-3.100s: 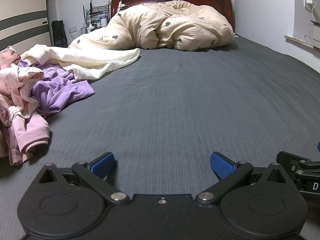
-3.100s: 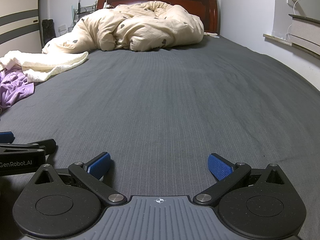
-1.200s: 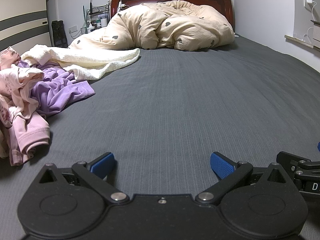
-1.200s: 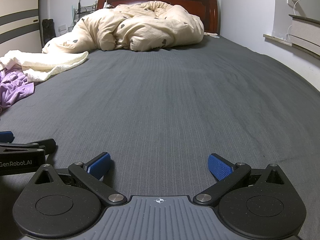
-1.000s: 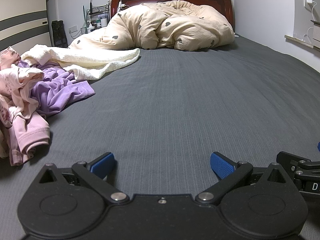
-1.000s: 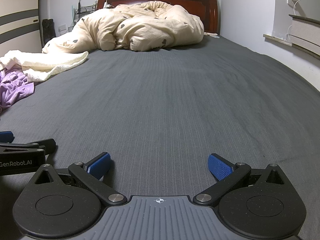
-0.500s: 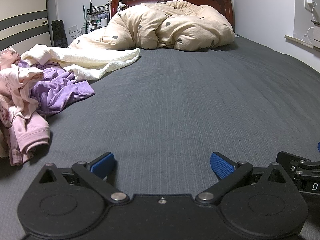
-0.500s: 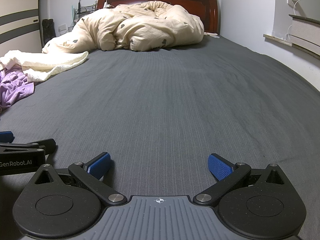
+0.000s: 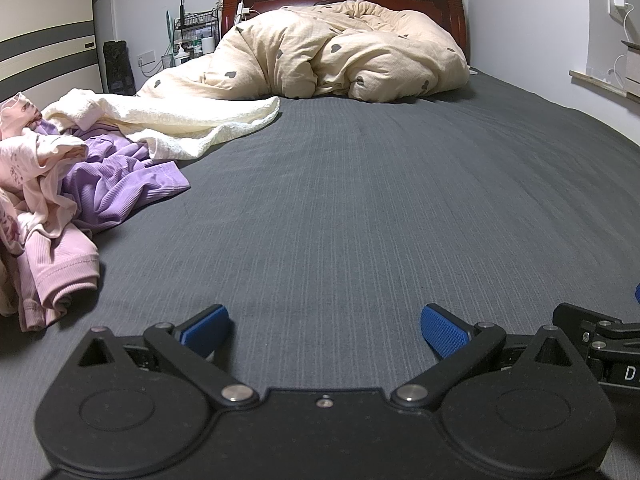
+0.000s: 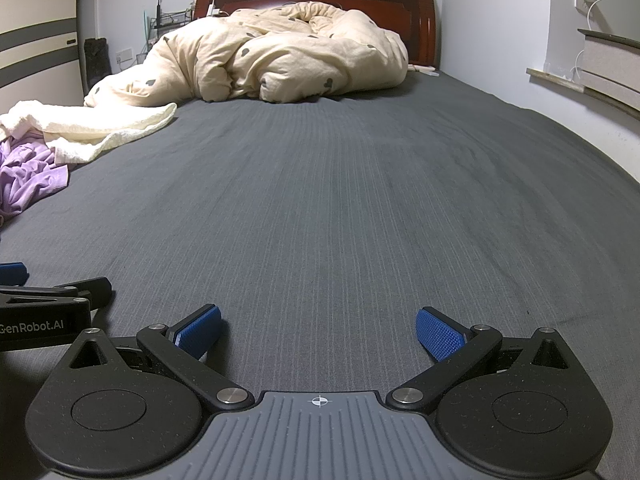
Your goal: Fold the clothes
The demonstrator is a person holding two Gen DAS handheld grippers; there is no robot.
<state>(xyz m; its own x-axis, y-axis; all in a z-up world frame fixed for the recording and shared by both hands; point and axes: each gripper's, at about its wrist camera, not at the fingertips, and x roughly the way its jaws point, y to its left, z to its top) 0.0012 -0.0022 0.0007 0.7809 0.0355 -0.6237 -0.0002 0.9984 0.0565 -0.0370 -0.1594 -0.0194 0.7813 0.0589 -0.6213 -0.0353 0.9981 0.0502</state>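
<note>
Nothing has changed vs. earlier frames: left claw [image 9: 324, 330] and right claw [image 10: 318, 330] sit wide, empty, low over the dark grey ribbed bed sheet [image 9: 360, 208]. Crumpled pink-and-purple clothes pile [image 9: 60, 184] lies untouched front-left (folding not begun), cream heart-print duvet [image 9: 340, 56] beyond.

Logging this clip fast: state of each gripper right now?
Left gripper: open, empty, low over the grey bedsheet.
Right gripper: open, empty, low over the same sheet.

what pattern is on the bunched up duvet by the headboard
Cream duvet dotted with small dark grey hearts, clearest in the left wrist view.
</note>
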